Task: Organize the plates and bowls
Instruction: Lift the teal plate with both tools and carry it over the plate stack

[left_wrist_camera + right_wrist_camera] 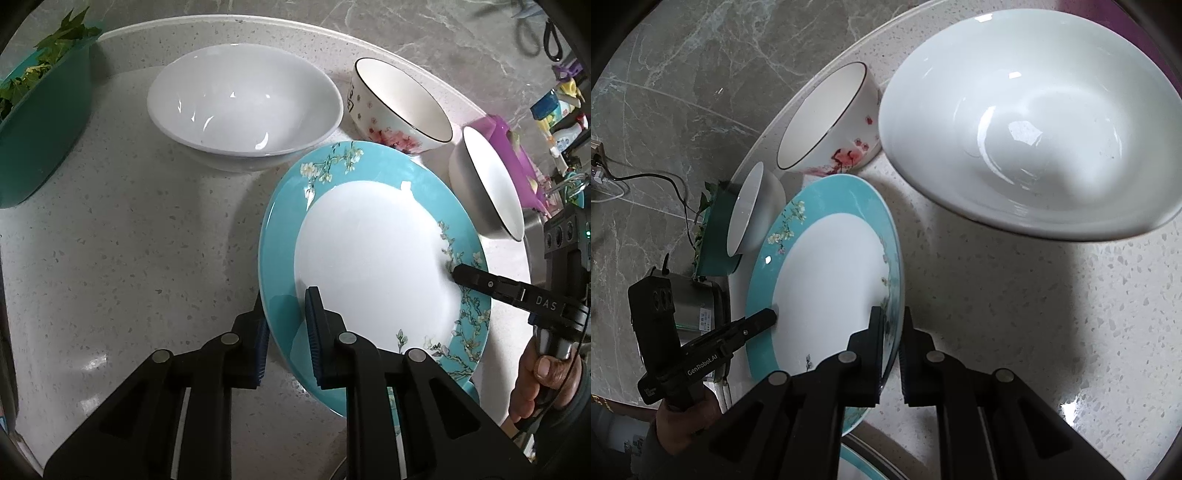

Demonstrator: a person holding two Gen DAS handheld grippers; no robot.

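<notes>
A teal-rimmed plate (pixel 373 258) with a white centre and flower pattern is held tilted above the speckled table (pixel 129 240). My left gripper (pixel 286 306) grips its near rim, one finger on each side. My right gripper (pixel 890 317) grips the opposite rim (pixel 890 288); it shows in the left wrist view (pixel 458 275). A second teal plate (pixel 857 469) lies under it. A large white bowl (pixel 243 107), a flowered bowl (pixel 399 107) and a small white bowl (pixel 487 184) stand behind.
A green basin of leafy greens (pixel 40 122) stands at the table's far left. A purple container (pixel 513 151) and a metal pot (pixel 698 299) sit beyond the small bowl. The table's curved edge (pixel 221 26) runs behind the bowls, over a marble floor.
</notes>
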